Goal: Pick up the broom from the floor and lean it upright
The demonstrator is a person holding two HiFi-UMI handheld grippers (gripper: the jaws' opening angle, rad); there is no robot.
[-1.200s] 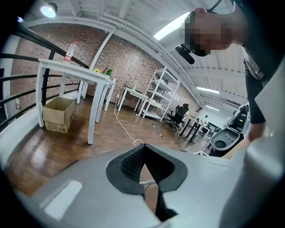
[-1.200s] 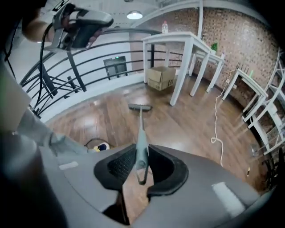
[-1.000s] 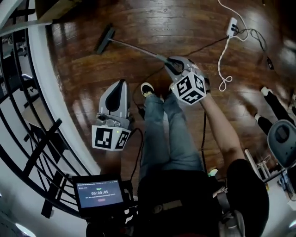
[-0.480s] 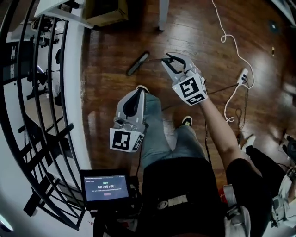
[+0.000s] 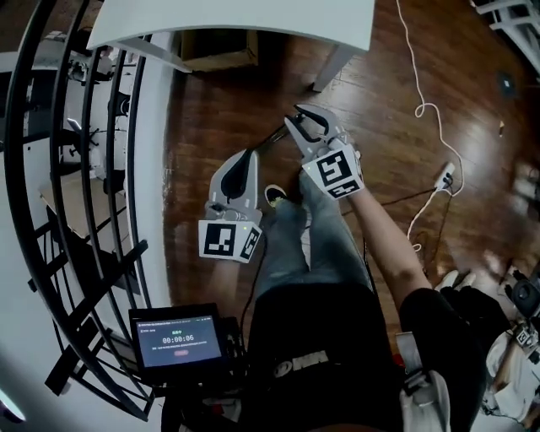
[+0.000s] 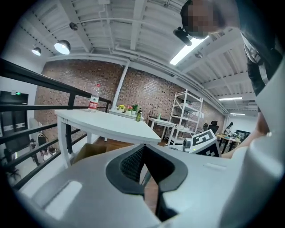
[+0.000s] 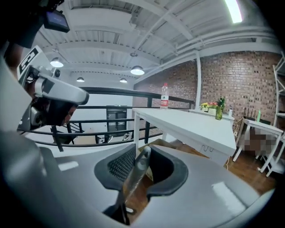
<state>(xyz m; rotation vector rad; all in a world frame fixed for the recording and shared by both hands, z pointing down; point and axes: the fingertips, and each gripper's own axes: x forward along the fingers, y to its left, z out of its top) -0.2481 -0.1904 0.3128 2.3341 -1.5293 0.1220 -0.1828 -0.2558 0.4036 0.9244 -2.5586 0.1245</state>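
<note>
My right gripper [image 5: 302, 120] is shut on the broom's metal handle [image 7: 138, 170], which stands tilted between its pads in the right gripper view, where the gripper [image 7: 141, 152] faces a white table. In the head view a dark stretch of the broom [image 5: 272, 142] runs from the right jaws down-left toward the left gripper [image 5: 245, 157]. The broom's head cannot be made out. The left gripper [image 6: 143, 146] sits beside and below the right one, jaws closed tip to tip with nothing between them.
A white table [image 5: 236, 24] stands just ahead, with a cardboard box [image 5: 216, 47] under it. Black railing bars [image 5: 93, 169] run along the left. White cables and a power strip [image 5: 444, 177] lie on the wood floor at the right. The person's legs and a shoe [image 5: 274, 195] are below the grippers.
Both grippers have risen and travelled toward the table and railing. The broom, lying on the floor before, has come up with the right gripper.
</note>
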